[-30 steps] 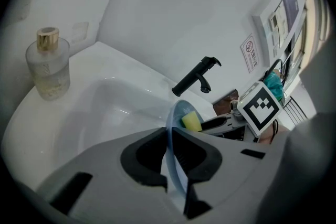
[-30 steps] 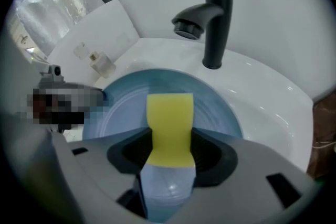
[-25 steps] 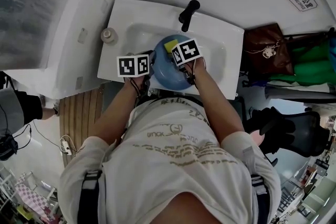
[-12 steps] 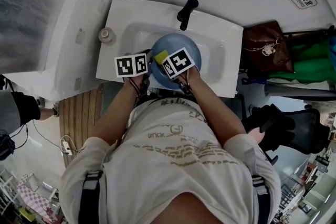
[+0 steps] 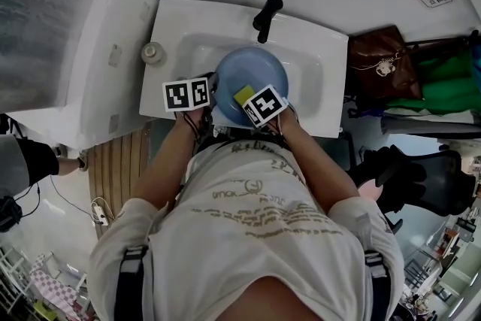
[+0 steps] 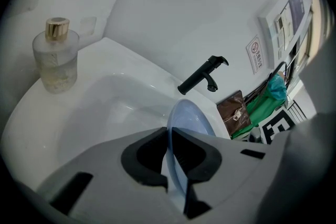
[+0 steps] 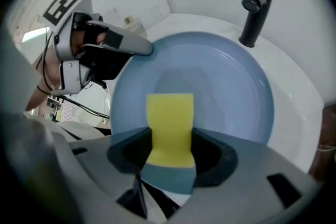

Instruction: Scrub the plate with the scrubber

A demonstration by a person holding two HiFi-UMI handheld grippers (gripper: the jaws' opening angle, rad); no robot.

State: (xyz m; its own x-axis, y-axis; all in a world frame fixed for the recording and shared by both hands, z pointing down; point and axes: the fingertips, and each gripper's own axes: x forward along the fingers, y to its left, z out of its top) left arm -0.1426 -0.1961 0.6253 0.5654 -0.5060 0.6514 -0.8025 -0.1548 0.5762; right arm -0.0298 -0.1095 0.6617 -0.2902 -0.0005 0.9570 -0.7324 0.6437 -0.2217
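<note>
A round blue plate (image 5: 254, 71) is held tilted over the white sink (image 5: 180, 20). My left gripper (image 5: 213, 91) is shut on the plate's left rim; in the left gripper view the thin rim (image 6: 185, 113) runs edge-on between the dark pads (image 6: 148, 156) of that gripper (image 6: 169, 136). My right gripper (image 5: 246, 98) is shut on a yellow scrubber (image 5: 243, 95) with a blue backing. The scrubber (image 7: 169, 126) rests against the near part of the plate's face (image 7: 226, 86), squeezed between the jaws of the right gripper (image 7: 169, 139). The left gripper's tip (image 7: 140, 49) shows on the rim.
A black faucet (image 5: 267, 16) stands behind the basin, close above the plate's far edge. A clear bottle with a gold cap (image 6: 55, 55) sits on the sink's left corner. A white cabinet (image 5: 98, 56) is on the left, a brown bag (image 5: 379, 68) on the right.
The right gripper slid the scrubber across the plate's face, from the far part to the left and then down to the near edge. The left gripper and plate stayed almost still.
</note>
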